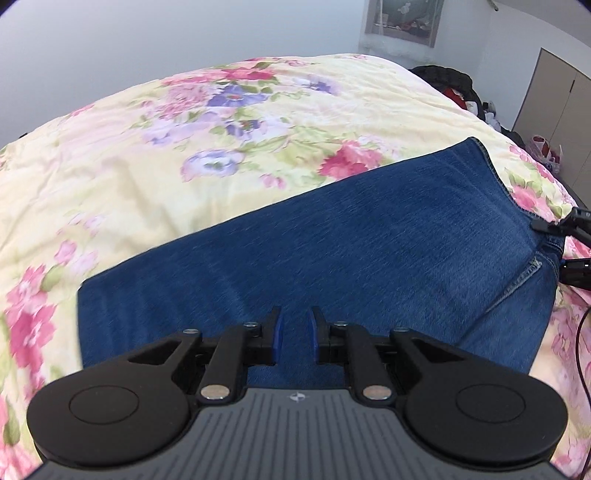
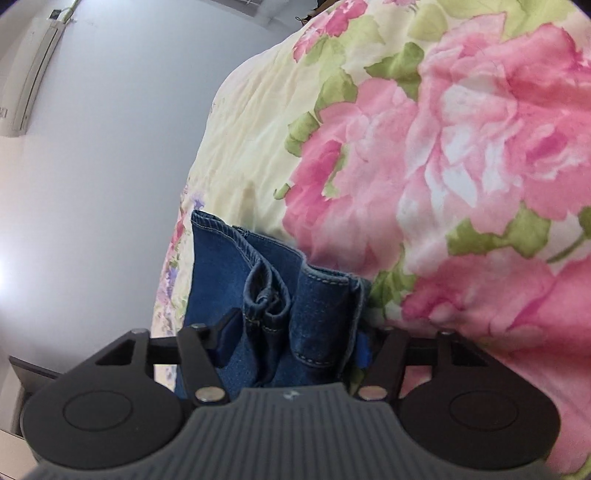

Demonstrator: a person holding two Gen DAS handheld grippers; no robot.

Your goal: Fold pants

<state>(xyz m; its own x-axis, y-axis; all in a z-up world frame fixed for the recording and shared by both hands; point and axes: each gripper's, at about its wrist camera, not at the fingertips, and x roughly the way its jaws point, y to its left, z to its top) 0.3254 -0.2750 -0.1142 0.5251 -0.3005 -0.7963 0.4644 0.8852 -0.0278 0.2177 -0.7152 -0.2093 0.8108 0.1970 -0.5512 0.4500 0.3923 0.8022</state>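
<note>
1. The left wrist view shows the folded blue denim pants [image 1: 332,243] lying flat as a broad band across the cream floral bedspread [image 1: 147,166], running from 8 o'clock to 2 o'clock, with a stitched hem at the far end
2. In that view the left gripper [image 1: 295,334] hangs above the denim with its blue-padded fingers [image 1: 277,332] a narrow gap apart; nothing lies between them and only the cloth below shows through the gap
3. At 3 o'clock in the same view the black tips of the right gripper [image 1: 554,242] sit at the pants' edge, one finger above and one below the cloth
4. The right wrist view alone gives the close look there: the right gripper [image 2: 293,345] is rolled so the bed stands up the frame, and bunched layers of denim [image 2: 295,295], with stitched seams and a rolled fold, fill the space between its fingers
5. Its jaws are spread about halfway; whether the pads [image 2: 225,343] press the denim cannot be told, since the right-hand pad is mostly hidden behind cloth
6. The bedspread is lightly wrinkled, printed with pink and purple flowers and green leaves
7. Behind the bed is a plain pale wall [image 1: 147,44]; the left view shows a hanging picture [image 1: 402,22] at 1 o'clock, a dark pile of clothing [image 1: 454,85] and a beige cabinet door [image 1: 557,96]; the right view shows a white wall-mounted air conditioner [image 2: 33,70] at 10 o'clock
</note>
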